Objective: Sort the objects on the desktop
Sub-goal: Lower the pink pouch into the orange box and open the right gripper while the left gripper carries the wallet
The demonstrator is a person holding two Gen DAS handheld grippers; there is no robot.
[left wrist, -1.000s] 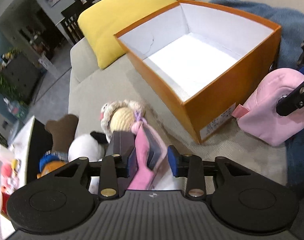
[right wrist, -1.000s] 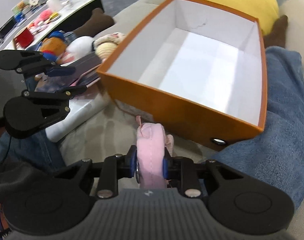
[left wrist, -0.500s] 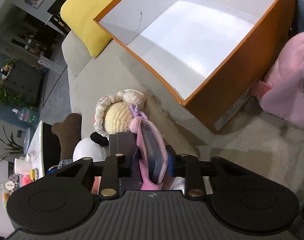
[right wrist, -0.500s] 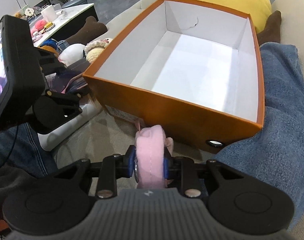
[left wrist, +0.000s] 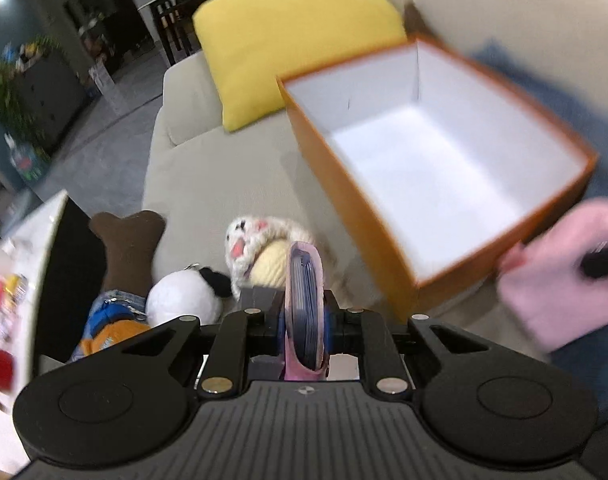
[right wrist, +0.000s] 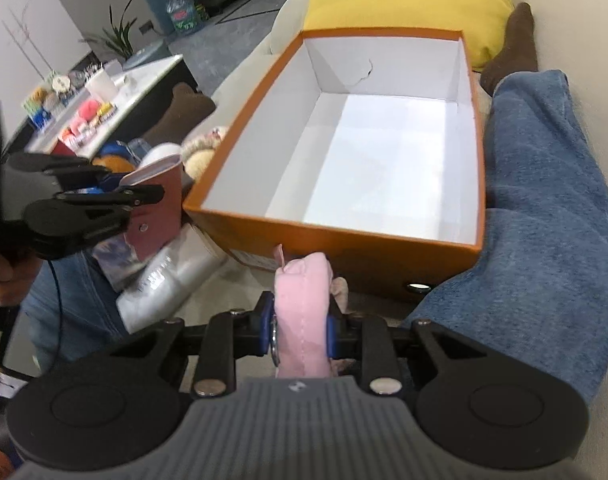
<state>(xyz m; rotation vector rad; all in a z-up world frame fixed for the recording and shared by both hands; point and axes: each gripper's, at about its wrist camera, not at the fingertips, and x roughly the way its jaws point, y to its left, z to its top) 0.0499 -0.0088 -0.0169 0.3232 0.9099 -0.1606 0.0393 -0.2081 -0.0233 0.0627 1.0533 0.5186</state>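
We're over the beige sofa [left wrist: 208, 184]; yellow cushion [left wrist: 292, 40] at the far end, orange box [right wrist: 343, 236] with white inside sits just near of it, open top, nothing in it. Person's jeans leg [right wrist: 543, 216] lies along the box's right side. Left of the box: toy pile with a brown bone plush [left wrist: 128, 248], white panda ball [left wrist: 184, 300], crocheted doll [left wrist: 264, 248]. Left tongs [left wrist: 305, 320] clenched on a pink wallet [left wrist: 305, 300], held on edge, near-left of the box corner, apart from it. Right tongs [right wrist: 300, 332] clamped on a pink plush [right wrist: 302, 308], just near of the box's front wall, outside it. Left view is motion-blurred
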